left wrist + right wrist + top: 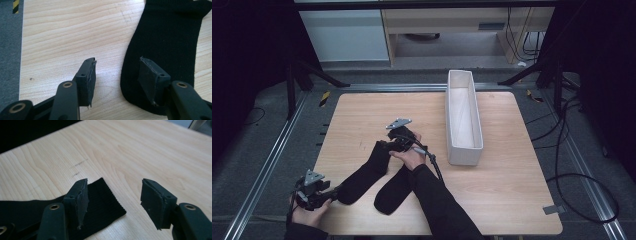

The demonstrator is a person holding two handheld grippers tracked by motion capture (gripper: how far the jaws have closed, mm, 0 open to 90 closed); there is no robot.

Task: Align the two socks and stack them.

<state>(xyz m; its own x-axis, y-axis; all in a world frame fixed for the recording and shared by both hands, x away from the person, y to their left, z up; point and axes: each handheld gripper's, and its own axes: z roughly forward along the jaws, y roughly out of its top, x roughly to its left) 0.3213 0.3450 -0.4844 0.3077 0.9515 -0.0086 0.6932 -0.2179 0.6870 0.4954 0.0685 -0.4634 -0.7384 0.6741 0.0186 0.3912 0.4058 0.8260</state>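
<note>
Two black socks lie side by side on the wooden table [362,115]. The left sock [364,172] runs from its cuff near the table's middle down to its toe at the front left. The right sock [392,192] lies partly under the person's right forearm. My left gripper [333,192] is open at the left sock's toe. In the left gripper view its jaws [117,61] straddle the toe's edge, one over the sock [165,37] and one over bare wood. My right gripper [393,141] is open at the cuff end. One of its jaws [115,181] is over the ribbed cuff [105,197].
A long, narrow white box [464,117] stands open on the right part of the table, running front to back. Bare wood lies to the left and far side of the socks. Metal rails and cables run along the floor around the table.
</note>
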